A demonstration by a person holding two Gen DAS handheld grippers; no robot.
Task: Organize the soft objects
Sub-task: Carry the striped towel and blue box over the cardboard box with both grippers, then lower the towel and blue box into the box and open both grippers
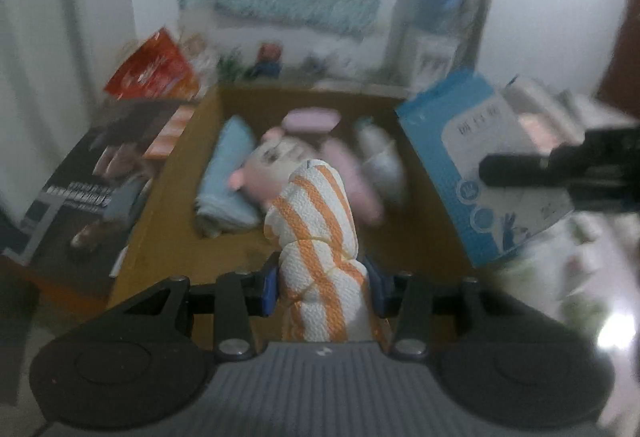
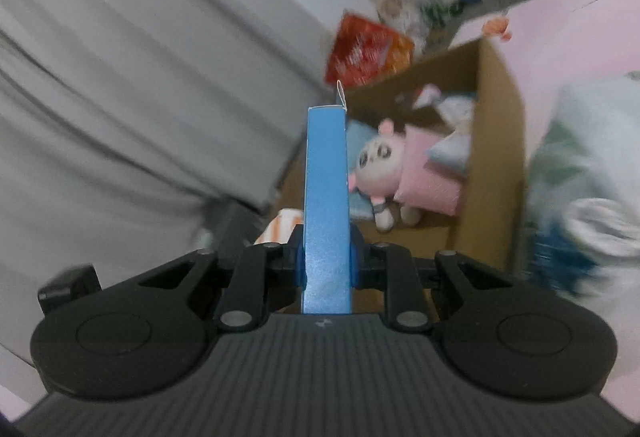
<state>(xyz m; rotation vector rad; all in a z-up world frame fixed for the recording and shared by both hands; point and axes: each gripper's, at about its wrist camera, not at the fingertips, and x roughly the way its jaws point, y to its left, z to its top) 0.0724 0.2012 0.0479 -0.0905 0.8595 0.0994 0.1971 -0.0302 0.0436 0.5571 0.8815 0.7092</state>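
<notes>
Orange-and-white striped cloth [image 1: 318, 237], rolled, is pinched between the blue pads of the left gripper [image 1: 324, 287] and stands up above the open cardboard box [image 1: 172, 173]; inside the box lie a pale blue folded towel [image 1: 226, 177], a pink-and-white plush toy [image 1: 276, 161] and a whitish soft bundle [image 1: 380, 157], all close together. The right gripper [image 2: 326, 263] is clamped narrowly on a flat blue carton [image 2: 326, 189], held edge-on near the box's rim. A red snack bag [image 1: 150, 71] sits just beyond the box.
</notes>
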